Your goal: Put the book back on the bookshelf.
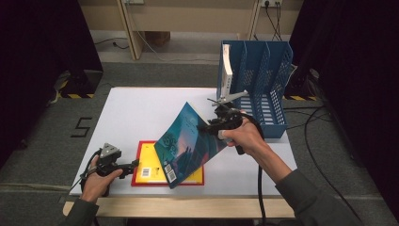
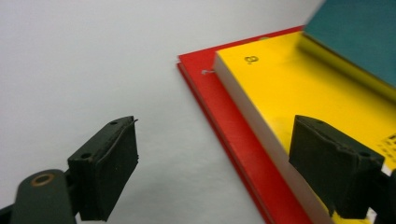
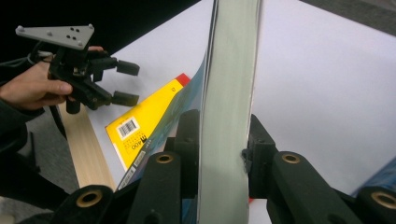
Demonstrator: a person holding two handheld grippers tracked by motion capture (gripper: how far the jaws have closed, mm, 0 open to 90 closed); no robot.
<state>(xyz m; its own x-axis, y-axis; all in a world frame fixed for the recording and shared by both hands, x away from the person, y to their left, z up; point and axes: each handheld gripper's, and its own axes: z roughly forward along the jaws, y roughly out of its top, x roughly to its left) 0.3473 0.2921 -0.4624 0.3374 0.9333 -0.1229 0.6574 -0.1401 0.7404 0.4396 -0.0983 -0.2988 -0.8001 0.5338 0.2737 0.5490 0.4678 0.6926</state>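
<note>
Right gripper view | teal book (image 3: 229, 93) clamped between right gripper (image 3: 223, 140) jaws | left gripper (image 1: 133, 165) open, empty

- Left hand-held gripper (image 1: 134, 164): low at the near left, lying roughly level, jaws pointing toward the right. Jaws stand wide apart, nothing pressed between the pads.
- Left hand (image 1: 99, 175) wraps the handle from behind; forearm and grey sleeve enter from the bottom edge.
- Right hand-held gripper (image 1: 207, 126): raised, right of centre, jaws pointing left and clamped on something thin and flat; in the right gripper view both pads press its two faces.
- Right hand (image 1: 247, 135) grips the handle; forearm extends up from the lower right, wrist straight, cable trailing downward.
</note>
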